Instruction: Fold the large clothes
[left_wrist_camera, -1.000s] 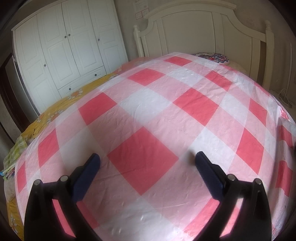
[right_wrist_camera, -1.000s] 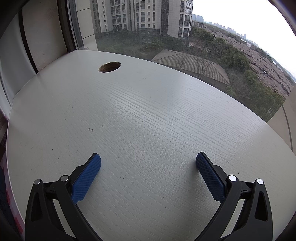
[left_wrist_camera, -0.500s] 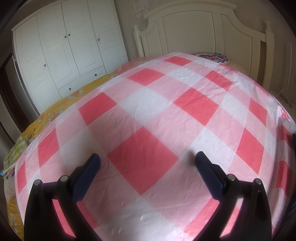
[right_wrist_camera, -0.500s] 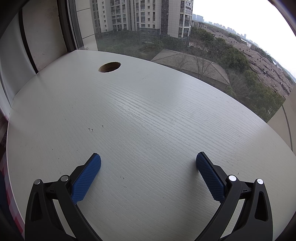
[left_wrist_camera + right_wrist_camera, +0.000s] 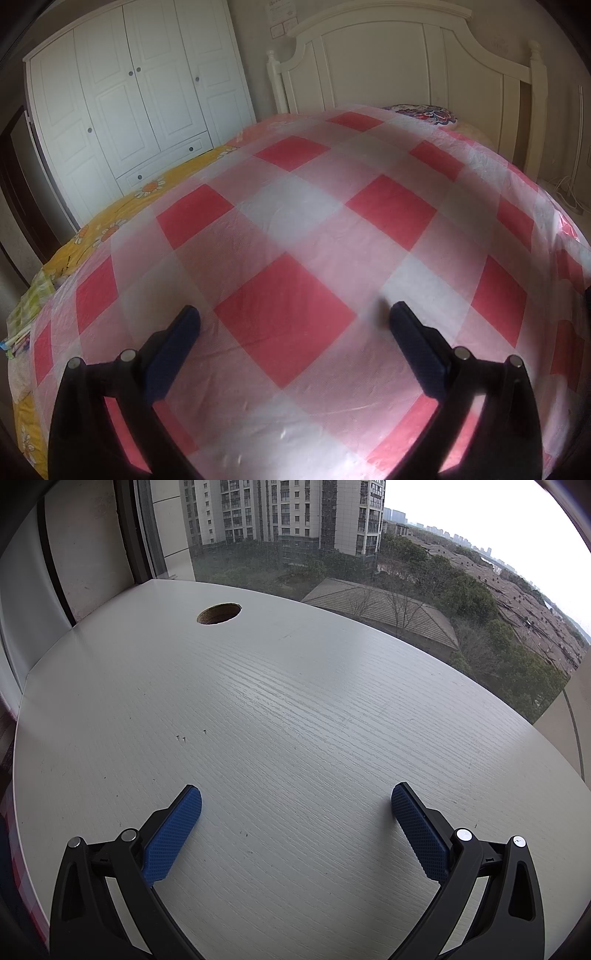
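Observation:
No garment shows in either view. In the left wrist view my left gripper (image 5: 293,317) is open and empty, low over a red, pink and white checked plastic sheet (image 5: 295,229) that covers a bed. In the right wrist view my right gripper (image 5: 295,799) is open and empty over a white wood-grain desktop (image 5: 295,709) by a window.
A yellow flowered sheet (image 5: 122,218) shows at the bed's left edge. A white wardrobe (image 5: 129,99) stands at the left, a white headboard (image 5: 406,62) at the back, a patterned pillow (image 5: 424,112) below it. The desktop has a round cable hole (image 5: 218,613); the window (image 5: 369,554) is behind.

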Demonstrator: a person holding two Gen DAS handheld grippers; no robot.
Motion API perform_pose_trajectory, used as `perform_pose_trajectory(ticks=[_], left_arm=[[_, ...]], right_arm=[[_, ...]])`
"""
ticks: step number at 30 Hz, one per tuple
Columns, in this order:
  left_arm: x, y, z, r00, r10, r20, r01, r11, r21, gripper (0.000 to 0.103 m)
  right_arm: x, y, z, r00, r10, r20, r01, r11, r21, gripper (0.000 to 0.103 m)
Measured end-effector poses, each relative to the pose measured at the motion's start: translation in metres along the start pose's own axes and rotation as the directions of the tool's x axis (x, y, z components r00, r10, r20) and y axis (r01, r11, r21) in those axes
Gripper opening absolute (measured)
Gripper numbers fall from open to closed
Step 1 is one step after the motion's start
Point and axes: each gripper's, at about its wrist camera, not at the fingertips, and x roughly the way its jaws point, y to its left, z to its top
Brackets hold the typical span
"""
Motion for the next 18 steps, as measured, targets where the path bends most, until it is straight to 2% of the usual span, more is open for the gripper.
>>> perform_pose_trajectory(ticks=[18], left_arm=[[-0.0014,-0.0020,0.0004,1.000,-0.004,-0.002,0.004,1.000,0.000,0.102]], right_arm=[[0.0013,-0.0004,0.0014,1.000,0.000,-0.001,0.000,1.000,0.000,0.099]])
